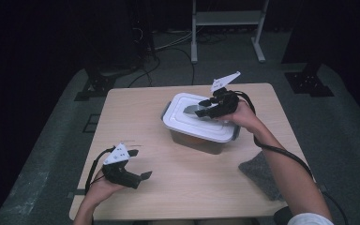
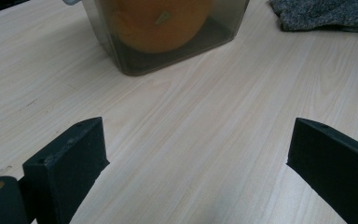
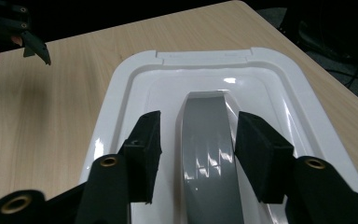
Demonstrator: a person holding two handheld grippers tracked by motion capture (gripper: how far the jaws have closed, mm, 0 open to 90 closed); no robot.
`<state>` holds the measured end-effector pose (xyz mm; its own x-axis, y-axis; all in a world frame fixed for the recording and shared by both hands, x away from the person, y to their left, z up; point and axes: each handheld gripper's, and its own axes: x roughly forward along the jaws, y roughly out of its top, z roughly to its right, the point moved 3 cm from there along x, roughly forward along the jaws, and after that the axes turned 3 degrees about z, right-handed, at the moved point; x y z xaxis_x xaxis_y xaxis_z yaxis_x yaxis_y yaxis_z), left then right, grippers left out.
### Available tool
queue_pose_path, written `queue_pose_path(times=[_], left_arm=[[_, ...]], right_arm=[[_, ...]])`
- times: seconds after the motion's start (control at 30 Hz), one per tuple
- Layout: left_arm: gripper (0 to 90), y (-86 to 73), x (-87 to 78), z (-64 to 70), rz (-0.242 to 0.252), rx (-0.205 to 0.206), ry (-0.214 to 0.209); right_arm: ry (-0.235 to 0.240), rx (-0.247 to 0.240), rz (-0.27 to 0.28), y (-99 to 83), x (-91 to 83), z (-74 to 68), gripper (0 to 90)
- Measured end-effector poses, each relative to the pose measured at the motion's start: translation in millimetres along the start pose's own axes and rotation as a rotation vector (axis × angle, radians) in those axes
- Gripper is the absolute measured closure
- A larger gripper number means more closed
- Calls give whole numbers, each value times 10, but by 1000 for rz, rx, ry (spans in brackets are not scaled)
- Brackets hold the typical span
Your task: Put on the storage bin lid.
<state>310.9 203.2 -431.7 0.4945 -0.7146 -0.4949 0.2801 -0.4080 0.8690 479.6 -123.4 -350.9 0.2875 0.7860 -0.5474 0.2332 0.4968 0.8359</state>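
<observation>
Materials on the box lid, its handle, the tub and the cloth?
Lid: white glossy plastic, judging by the highlights. Handle: grey smooth plastic, also shiny. Tub: smoky translucent plastic; something orange shows through it. Cloth: grey speckled knit or fleece, matte and fuzzy. Right gripper straddles the handle, jaws apart.

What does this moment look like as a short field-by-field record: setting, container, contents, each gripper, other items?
setting: light wooden table, dark room
container: clear box with a white lid, lid on
lid handle: grey handle along the lid's middle
contents: something orange seen through the box wall
right gripper: open, over the lid, one jaw either side of the grey handle, not closed on it
left gripper: open, held above bare table, apart from the box
other items: grey cloth near the table's right edge
</observation>
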Motion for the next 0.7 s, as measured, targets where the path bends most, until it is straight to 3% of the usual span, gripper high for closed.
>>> queue_pose_path(times=[0.2, 0.7], left_arm=[[36, 4, -2, 4, 2, 0, 2], [36, -7, 11, -6, -4, -1, 5]], right_arm=[[8, 26, 32, 1, -109, -18, 451], [-14, 28, 49, -33, -380, -76, 361]])
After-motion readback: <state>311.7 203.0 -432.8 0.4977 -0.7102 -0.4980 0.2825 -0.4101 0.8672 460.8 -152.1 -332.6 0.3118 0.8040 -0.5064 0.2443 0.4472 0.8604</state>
